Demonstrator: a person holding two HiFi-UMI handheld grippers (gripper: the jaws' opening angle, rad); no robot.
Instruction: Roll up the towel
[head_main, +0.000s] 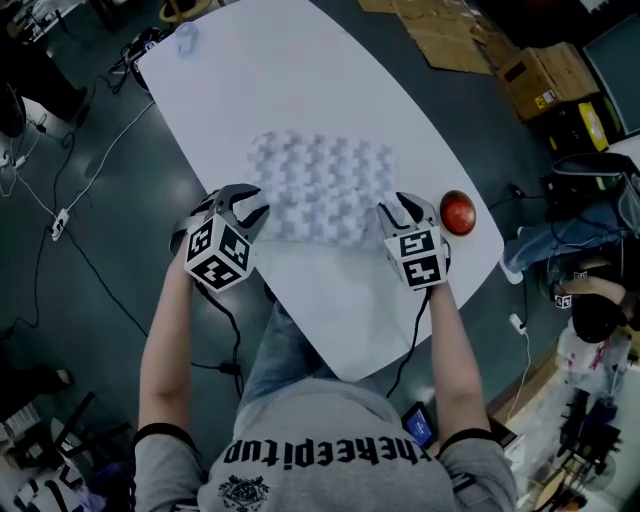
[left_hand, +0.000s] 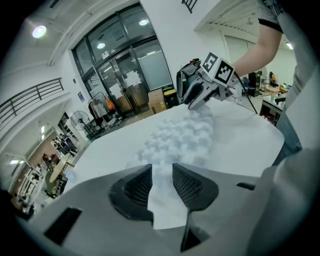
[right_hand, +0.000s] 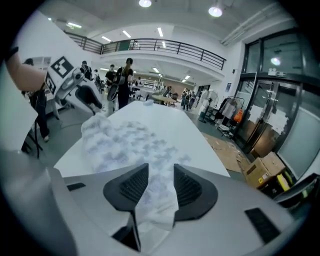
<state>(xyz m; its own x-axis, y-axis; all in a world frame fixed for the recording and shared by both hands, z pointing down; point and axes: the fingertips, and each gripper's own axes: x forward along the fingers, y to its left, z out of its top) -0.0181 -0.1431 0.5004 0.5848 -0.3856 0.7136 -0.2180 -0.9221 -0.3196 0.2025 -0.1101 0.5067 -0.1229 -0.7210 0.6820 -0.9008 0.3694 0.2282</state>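
A pale, bumpy-textured towel (head_main: 322, 188) lies spread on the white table (head_main: 330, 80), its near edge lifted. My left gripper (head_main: 250, 212) is shut on the towel's near left corner (left_hand: 162, 192), cloth filling the gap between its pads. My right gripper (head_main: 400, 213) is shut on the near right corner (right_hand: 159, 197) in the same way. Both grippers point downward at the near edge, one at each end. From the left gripper view the right gripper (left_hand: 192, 97) shows across the towel (left_hand: 182, 140); from the right gripper view the left gripper (right_hand: 90, 102) shows beyond the towel (right_hand: 125, 142).
A red round object (head_main: 458, 212) sits on the table just right of my right gripper. A small clear thing (head_main: 186, 38) stands at the table's far left end. Cardboard boxes (head_main: 545, 75) and cables lie on the floor around. The table's near edge is close below the grippers.
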